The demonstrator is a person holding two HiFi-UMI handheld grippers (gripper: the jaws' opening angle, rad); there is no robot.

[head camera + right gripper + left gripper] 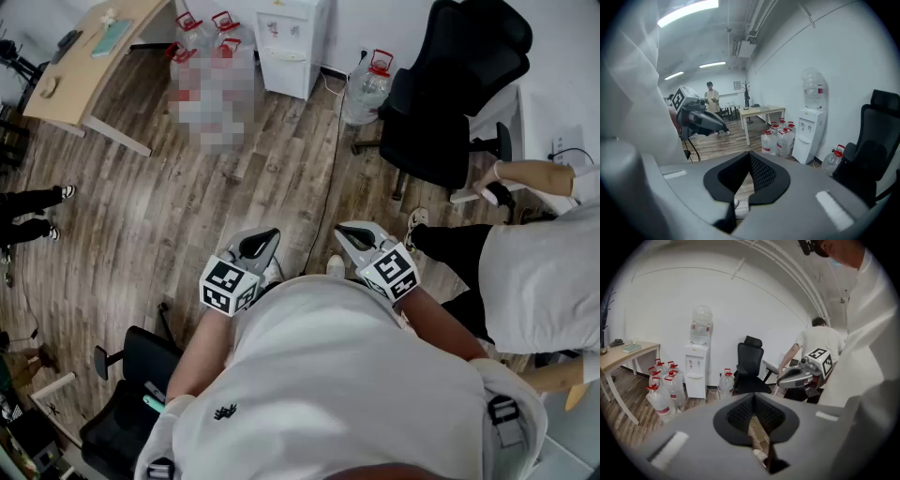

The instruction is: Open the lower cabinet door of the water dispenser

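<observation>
Holding left claw [266, 240] and right claw [349, 232] closed, empty, near my chest, I face the water dispenser [292, 47] far ahead by the wall [740, 310], lower cabinet door [695, 388] shut, marginally nearer my left.

water dispenser [292, 42] 1 | tools [264, 241] [350, 233] 2 | desk [89, 66] 1 (bottles [367, 86] partly blurred)

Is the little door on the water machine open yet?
Not yet. Nothing looks done: the water dispenser stands far off, its lower door looking shut. The left tool and right tool are closed and empty. Left: walk over, pull the door open.
</observation>
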